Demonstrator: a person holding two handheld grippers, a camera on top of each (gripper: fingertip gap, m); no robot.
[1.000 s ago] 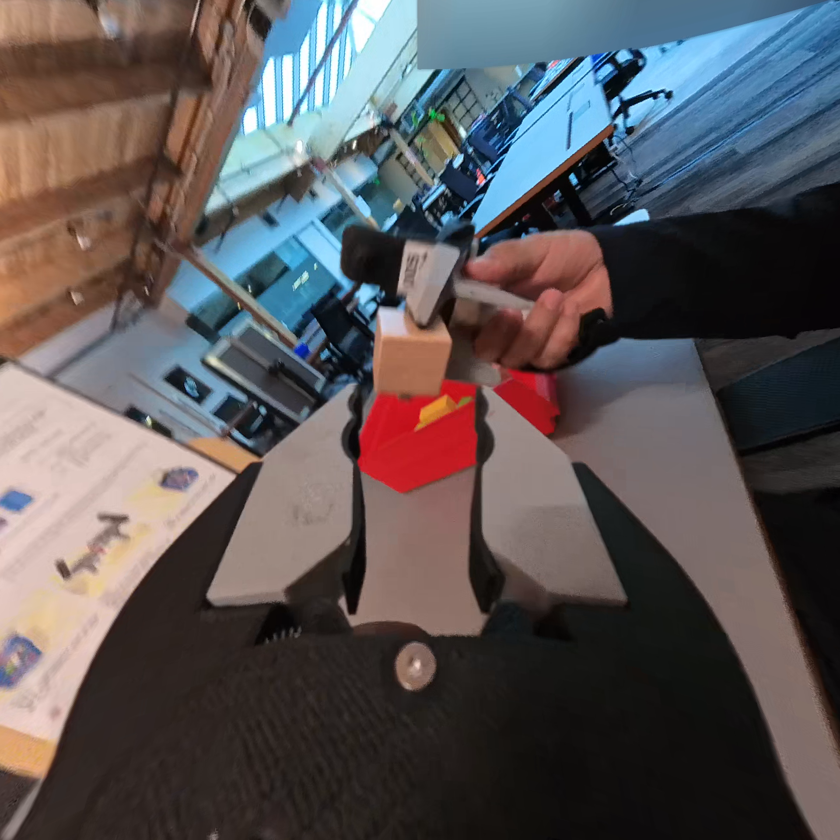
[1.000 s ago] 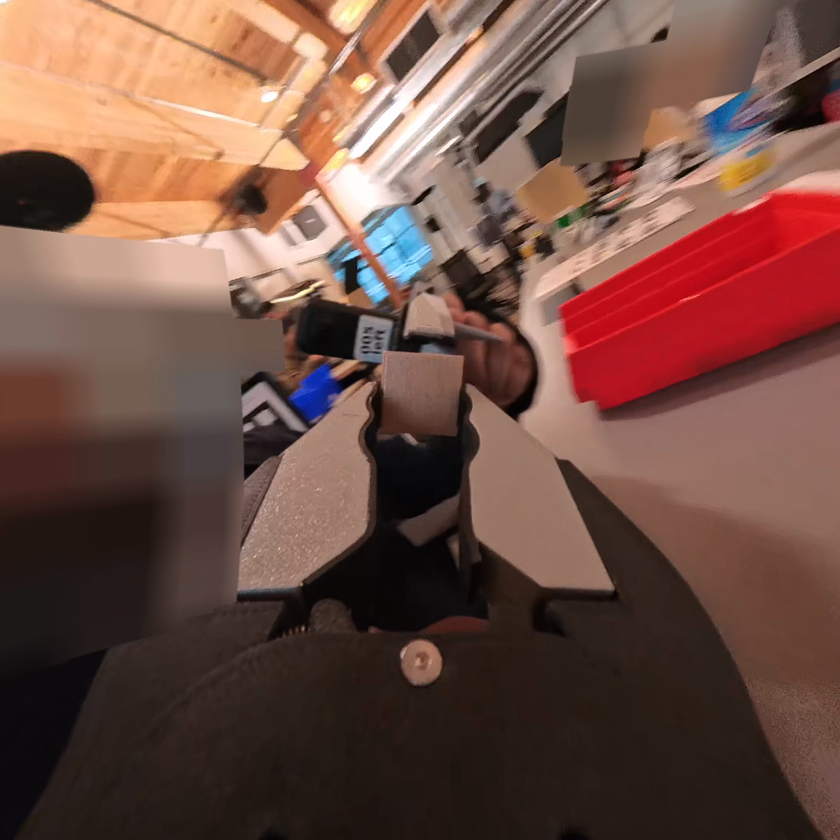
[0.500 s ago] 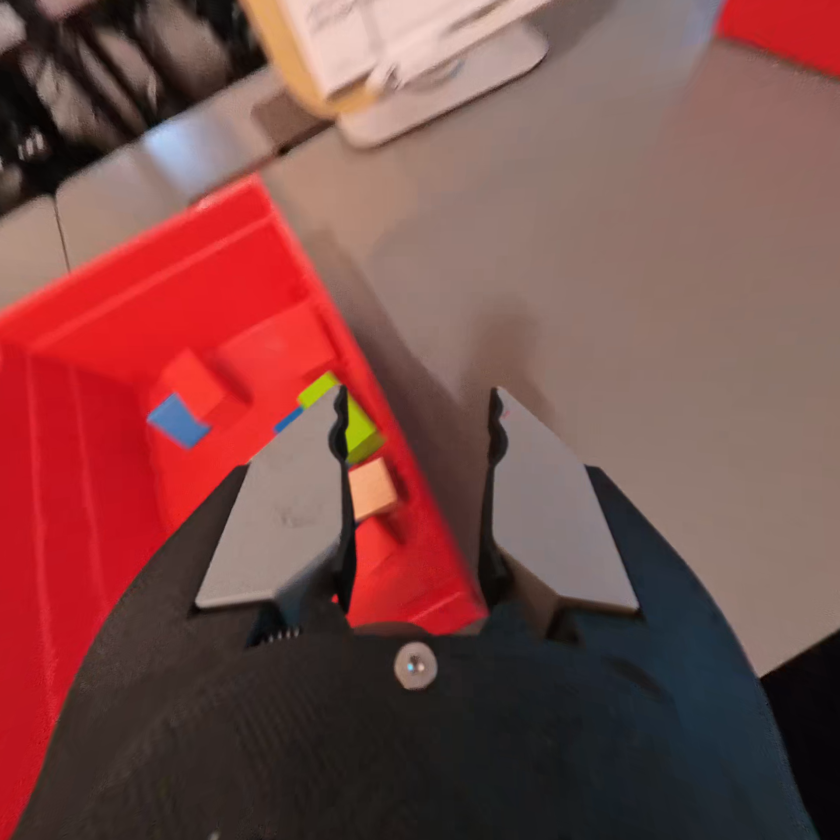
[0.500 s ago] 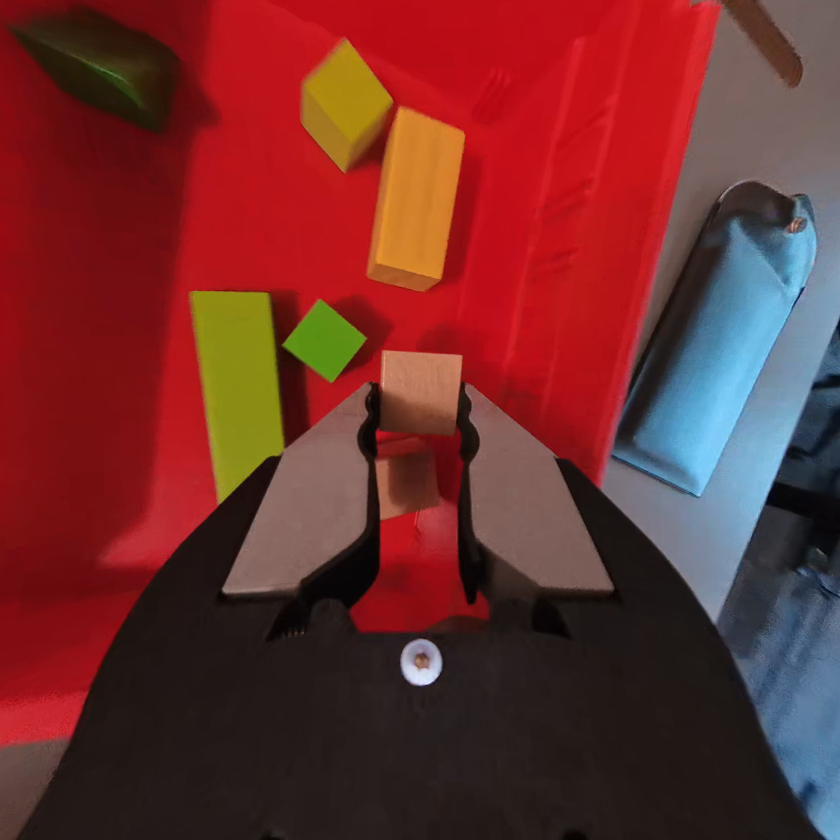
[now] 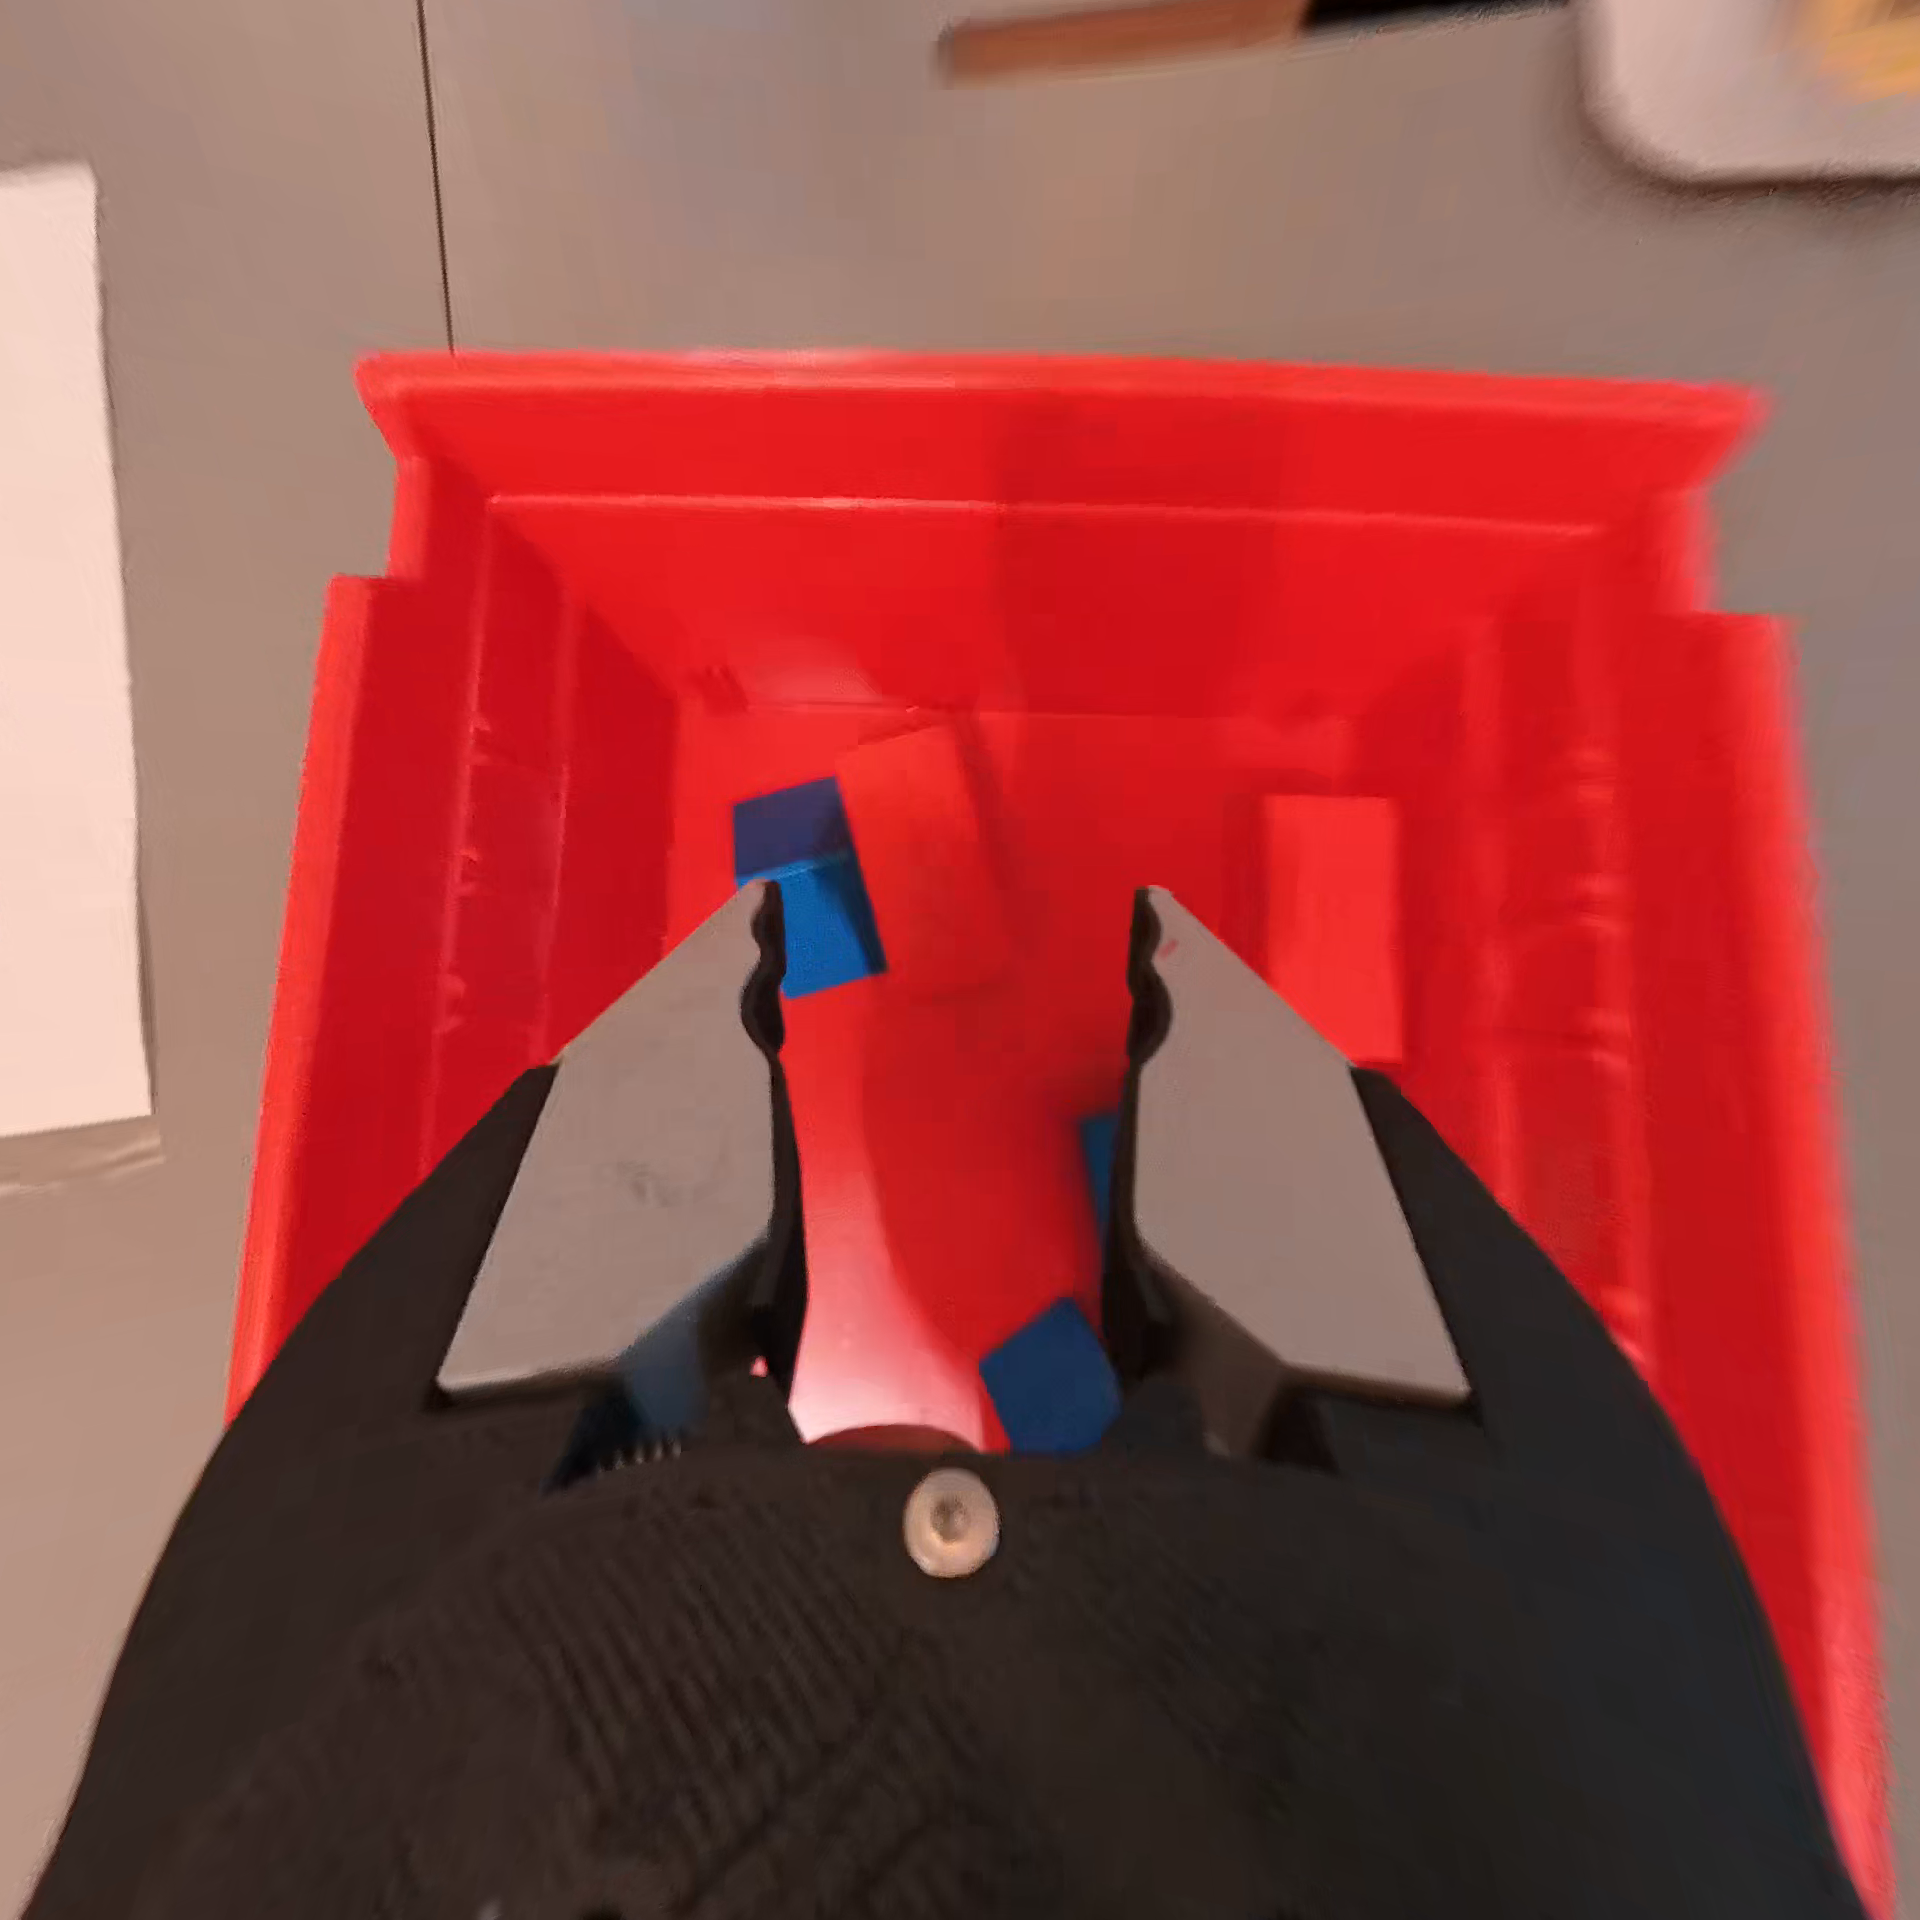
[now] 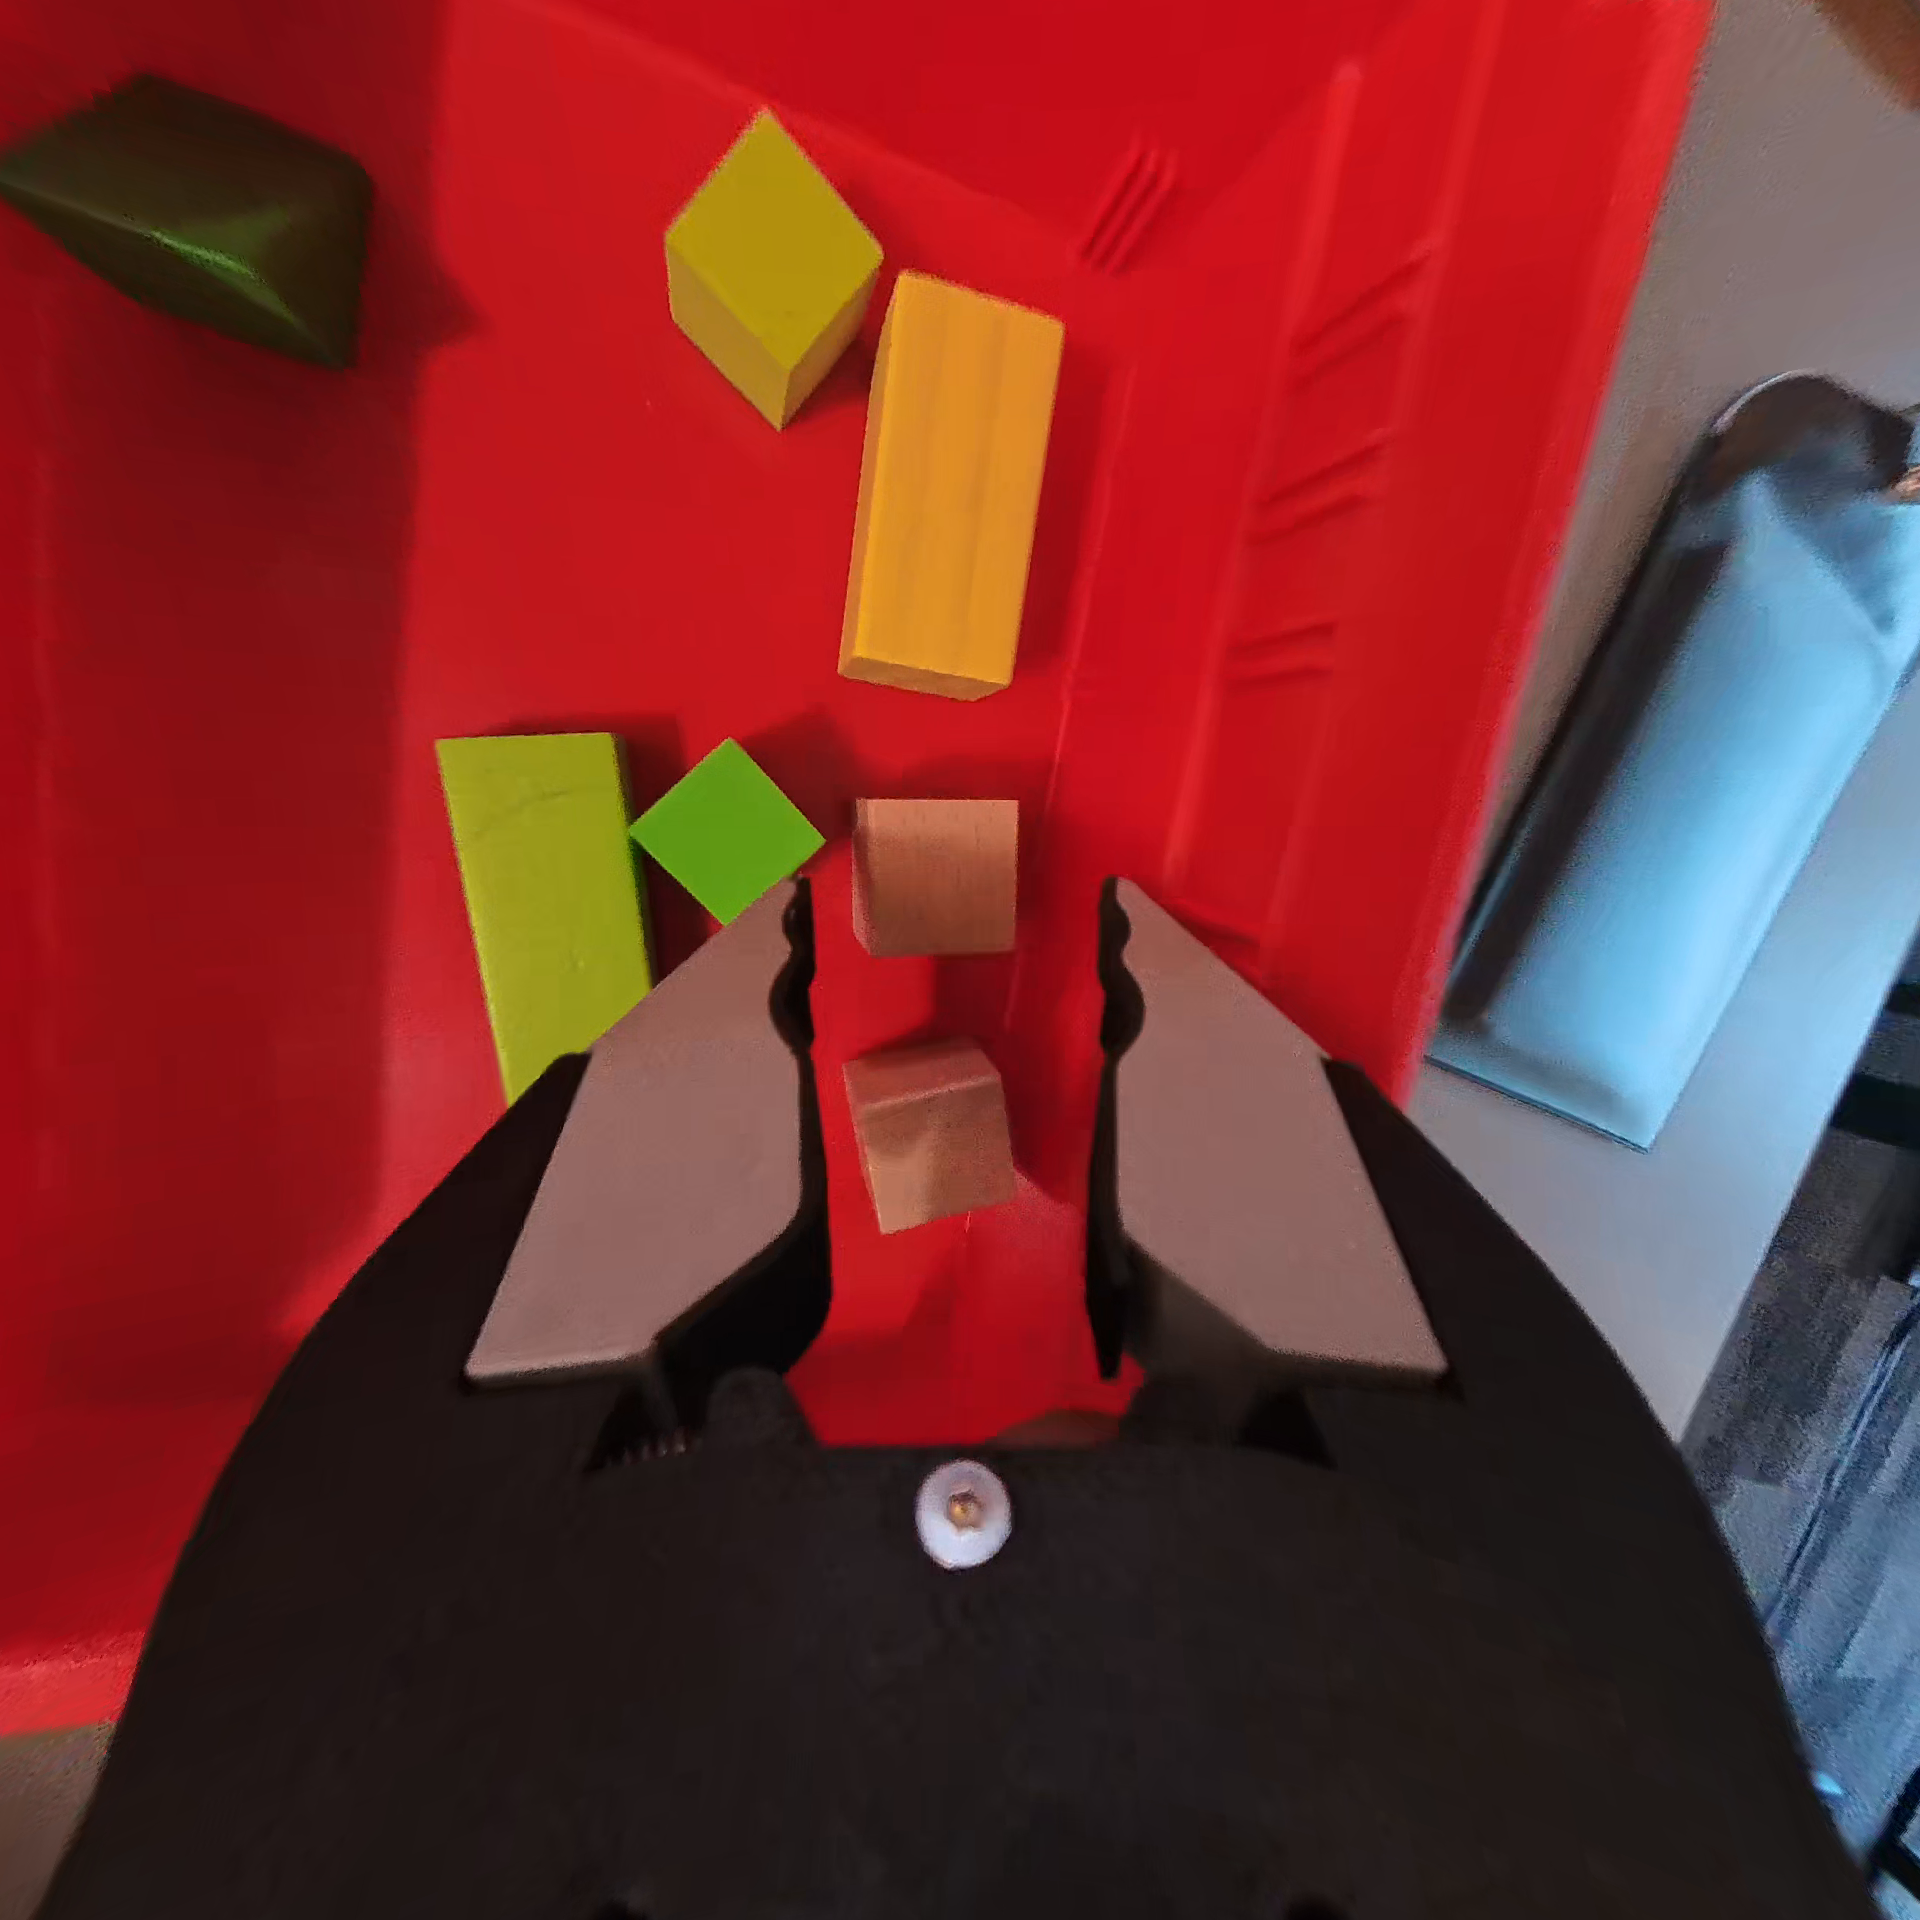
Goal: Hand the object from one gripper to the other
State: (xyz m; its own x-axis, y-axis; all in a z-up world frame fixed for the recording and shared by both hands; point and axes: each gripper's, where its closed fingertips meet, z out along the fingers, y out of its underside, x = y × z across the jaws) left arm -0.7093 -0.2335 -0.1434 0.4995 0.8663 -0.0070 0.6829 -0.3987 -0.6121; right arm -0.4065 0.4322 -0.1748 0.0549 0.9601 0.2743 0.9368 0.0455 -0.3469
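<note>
In the right wrist view my right gripper [image 6: 954, 894] is open above a red bin [image 6: 1299, 520]. A plain wooden cube [image 6: 935, 876] sits just ahead of the fingertips with a gap on each side; neither pad touches it. A second wooden cube [image 6: 928, 1132] lies lower down between the fingers, also untouched. In the left wrist view my left gripper [image 5: 951, 904] is open and empty above another red bin [image 5: 1039, 416]. A blue block [image 5: 810, 914] and a red block [image 5: 925, 862] lie below its tips.
The right bin also holds a yellow-green cube [image 6: 774, 260], an orange block [image 6: 951, 478], a long lime block [image 6: 540, 904], a green cube [image 6: 727, 831] and a dark green wedge [image 6: 208, 218]. A blue-grey pouch [image 6: 1683, 779] lies beside it. White paper [image 5: 52, 623] lies left of the left bin. The tips of one gripper are about 75 cm away from the tips of the other.
Both grippers swung down from the mid-air meeting to their bins. The right gripper held the wooden cube half a second ago; its jaws have opened and the cube has left the grasp.
</note>
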